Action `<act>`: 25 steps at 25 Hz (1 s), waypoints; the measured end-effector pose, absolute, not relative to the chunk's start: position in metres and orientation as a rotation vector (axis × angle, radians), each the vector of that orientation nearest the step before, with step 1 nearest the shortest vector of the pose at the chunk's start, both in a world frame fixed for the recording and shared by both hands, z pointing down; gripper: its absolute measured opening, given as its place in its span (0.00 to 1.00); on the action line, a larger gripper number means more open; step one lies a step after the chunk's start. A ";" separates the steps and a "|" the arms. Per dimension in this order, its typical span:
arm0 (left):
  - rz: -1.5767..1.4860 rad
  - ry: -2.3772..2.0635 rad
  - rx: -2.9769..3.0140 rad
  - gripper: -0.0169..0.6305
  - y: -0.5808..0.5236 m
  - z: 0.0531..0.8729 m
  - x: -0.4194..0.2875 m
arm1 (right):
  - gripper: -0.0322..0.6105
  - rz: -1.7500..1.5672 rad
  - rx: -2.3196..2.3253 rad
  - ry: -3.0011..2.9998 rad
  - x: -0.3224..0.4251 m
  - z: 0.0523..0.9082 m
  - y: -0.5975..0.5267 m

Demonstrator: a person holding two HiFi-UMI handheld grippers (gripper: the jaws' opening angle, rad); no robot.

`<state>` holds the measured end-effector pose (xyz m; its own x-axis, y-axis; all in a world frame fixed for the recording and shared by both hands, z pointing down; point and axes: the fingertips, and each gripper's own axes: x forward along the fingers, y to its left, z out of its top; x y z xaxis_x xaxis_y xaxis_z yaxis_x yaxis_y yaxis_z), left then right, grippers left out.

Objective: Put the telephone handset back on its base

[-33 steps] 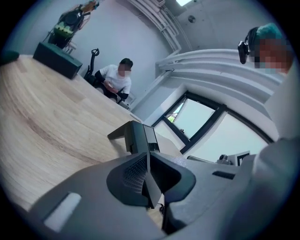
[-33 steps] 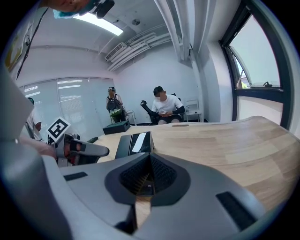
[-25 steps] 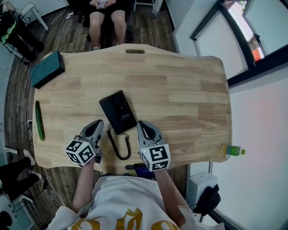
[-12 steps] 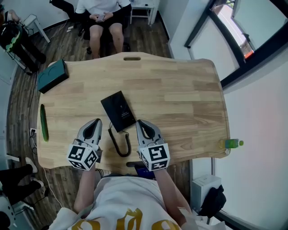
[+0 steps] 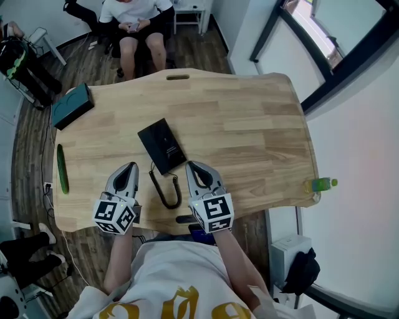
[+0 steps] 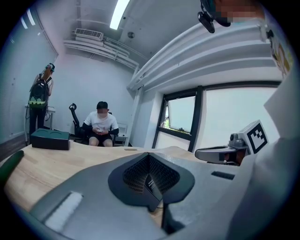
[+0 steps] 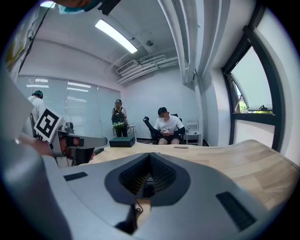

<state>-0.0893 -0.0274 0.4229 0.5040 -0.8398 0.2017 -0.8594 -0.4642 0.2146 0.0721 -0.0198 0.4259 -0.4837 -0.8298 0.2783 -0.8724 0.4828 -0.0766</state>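
Observation:
A black telephone (image 5: 161, 146) lies flat on the wooden table (image 5: 249, 131); from above I cannot tell the handset apart from the base. Its coiled black cord (image 5: 166, 192) loops toward the near edge. My left gripper (image 5: 130, 167) rests left of the cord and my right gripper (image 5: 192, 165) right of it, both pointing at the phone's near end without touching it. The jaws of each are shut with nothing held. The left gripper view shows its own jaws (image 6: 150, 185) closed, and the right gripper view shows the same (image 7: 143, 183).
A dark green box (image 5: 72, 106) sits at the table's far left corner. A long green object (image 5: 62, 168) lies along the left edge, and a green bottle (image 5: 321, 184) stands off the right edge. A seated person (image 5: 134, 19) is behind the table.
The head view has shifted, showing more of the room behind the table. Both grippers stay on either side of the cord, and the phone has not moved.

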 end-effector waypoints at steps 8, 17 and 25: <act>0.087 -1.442 2.456 0.03 -0.021 0.423 -0.092 | 0.06 0.321 1.495 -2.511 0.080 0.429 -0.011; 0.071 -1.432 2.429 0.03 -0.022 0.428 -0.095 | 0.06 0.317 1.506 -2.492 0.083 0.430 -0.010; 0.068 -1.398 2.440 0.03 -0.026 0.429 -0.089 | 0.06 0.333 1.521 -2.474 0.087 0.434 -0.012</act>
